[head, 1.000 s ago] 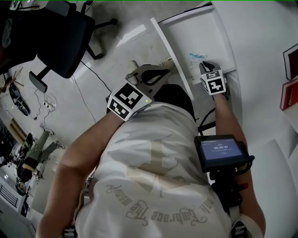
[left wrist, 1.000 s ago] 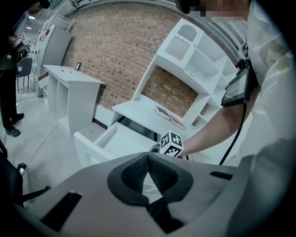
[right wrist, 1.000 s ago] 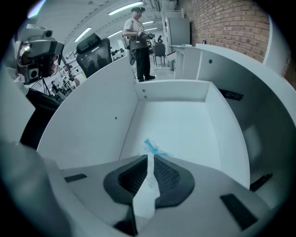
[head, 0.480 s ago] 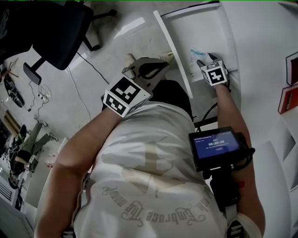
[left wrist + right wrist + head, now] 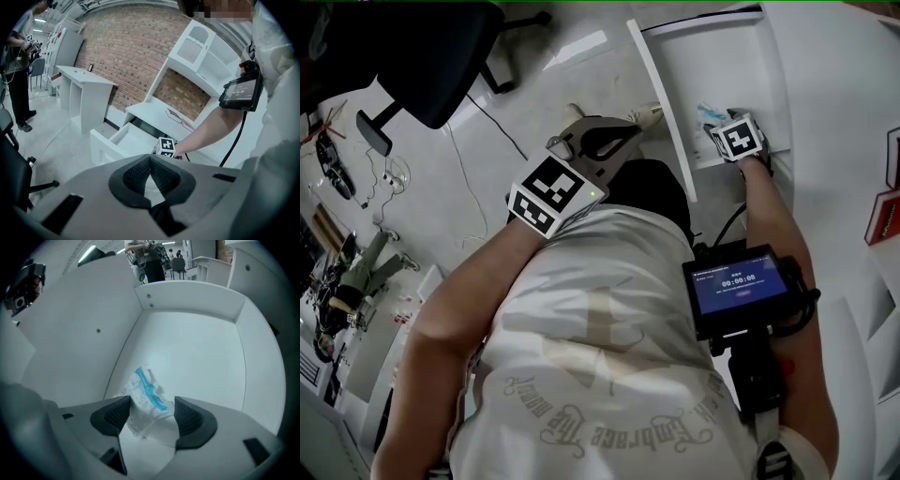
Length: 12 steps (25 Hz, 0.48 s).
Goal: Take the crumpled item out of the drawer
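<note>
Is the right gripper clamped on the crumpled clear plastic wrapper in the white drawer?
No: on the right gripper the jaws have just been opening and stand apart, the wrapper lying between them.

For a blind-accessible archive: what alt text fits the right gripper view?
The right gripper, its jaws just opened wide, points down into a white drawer; a crumpled clear-and-blue wrapper lies between the jaws, unpinched.

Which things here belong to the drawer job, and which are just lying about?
Job in hand:
- crumpled wrapper, lying in the drawer
- right gripper, jaws just opened wide, wrapper between them, not pinched

Lying about:
- left gripper, shut and empty
- office chair
- white desk
</note>
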Motion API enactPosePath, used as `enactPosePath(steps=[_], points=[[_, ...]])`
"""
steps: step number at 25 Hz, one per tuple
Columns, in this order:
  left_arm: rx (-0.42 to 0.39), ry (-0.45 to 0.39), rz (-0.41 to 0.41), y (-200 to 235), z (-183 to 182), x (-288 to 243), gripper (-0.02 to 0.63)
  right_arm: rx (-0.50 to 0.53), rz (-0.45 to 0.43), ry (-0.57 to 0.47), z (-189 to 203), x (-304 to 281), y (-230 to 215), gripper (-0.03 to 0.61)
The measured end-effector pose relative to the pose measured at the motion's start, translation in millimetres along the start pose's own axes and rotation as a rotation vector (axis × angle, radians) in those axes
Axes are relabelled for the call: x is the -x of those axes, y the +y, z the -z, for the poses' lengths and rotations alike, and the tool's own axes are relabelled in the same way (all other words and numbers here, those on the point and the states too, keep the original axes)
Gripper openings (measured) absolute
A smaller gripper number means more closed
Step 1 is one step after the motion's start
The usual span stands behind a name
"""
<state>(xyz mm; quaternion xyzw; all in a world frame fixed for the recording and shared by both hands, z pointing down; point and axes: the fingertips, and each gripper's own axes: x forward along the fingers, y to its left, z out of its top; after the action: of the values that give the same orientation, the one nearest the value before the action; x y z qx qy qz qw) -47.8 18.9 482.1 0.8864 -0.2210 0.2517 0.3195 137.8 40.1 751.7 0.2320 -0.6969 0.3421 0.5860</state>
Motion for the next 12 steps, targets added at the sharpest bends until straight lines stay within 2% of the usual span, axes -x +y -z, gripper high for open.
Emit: enactPosePath(steps=[4, 6, 12], points=[[-0.001, 0.01, -0.017, 1.4, -2.5, 5.9, 0.02, -0.002, 0.005, 0.046, 2.7, -1.5, -0.1, 0.297], [-0.001, 0.01, -0.022, 3.0, -5.2, 7.9, 0.02, 0.013, -0.005, 0.051, 2.3, -0.9, 2.5, 0.255], [-0.008, 0.012, -0.026, 8.8, -6.9, 9.8, 0.02, 0.041, -0.011, 0.051, -0.6, -0.8, 7.0, 0.197]])
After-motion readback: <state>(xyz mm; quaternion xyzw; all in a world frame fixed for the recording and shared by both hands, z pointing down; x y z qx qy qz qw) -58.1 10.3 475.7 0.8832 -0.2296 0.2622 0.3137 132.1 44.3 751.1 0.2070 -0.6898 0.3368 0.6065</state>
